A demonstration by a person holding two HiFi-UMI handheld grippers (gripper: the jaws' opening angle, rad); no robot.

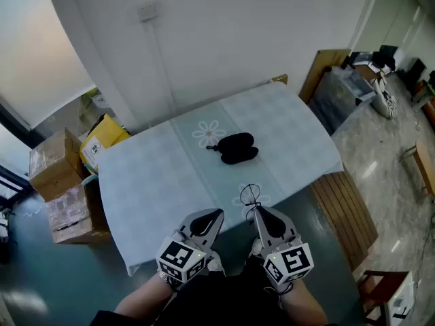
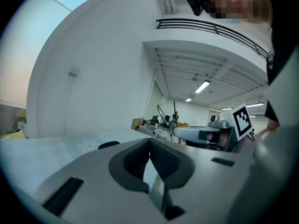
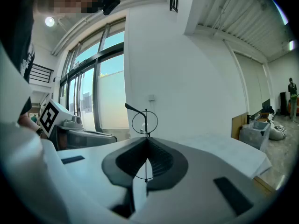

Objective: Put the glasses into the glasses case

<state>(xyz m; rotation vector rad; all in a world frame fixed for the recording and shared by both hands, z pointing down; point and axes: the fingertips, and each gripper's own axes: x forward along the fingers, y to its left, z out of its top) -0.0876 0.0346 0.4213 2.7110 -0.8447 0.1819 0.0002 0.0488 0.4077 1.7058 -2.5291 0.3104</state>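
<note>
A black glasses case (image 1: 236, 148) lies shut near the middle of the table (image 1: 149, 182), beside a flower print. My right gripper (image 1: 257, 212) hovers at the table's near edge, shut on thin wire-framed glasses (image 1: 250, 196) whose round lens sticks up past the jaw tips. In the right gripper view the lens ring of the glasses (image 3: 145, 122) stands above the closed right gripper (image 3: 147, 142), the frame wire pinched between the jaws. My left gripper (image 1: 216, 214) is alongside, shut and empty. In the left gripper view, past the left gripper (image 2: 149, 142), the case (image 2: 108, 144) shows as a dark lump.
A pale blue cloth covers the table. Cardboard boxes (image 1: 60, 165) and a yellow box (image 1: 103, 138) are stacked on the floor at the left. A slatted wooden bench (image 1: 345, 210) sits at the right, with a plastic bin (image 1: 345, 91) and a wooden board (image 1: 325, 66) behind.
</note>
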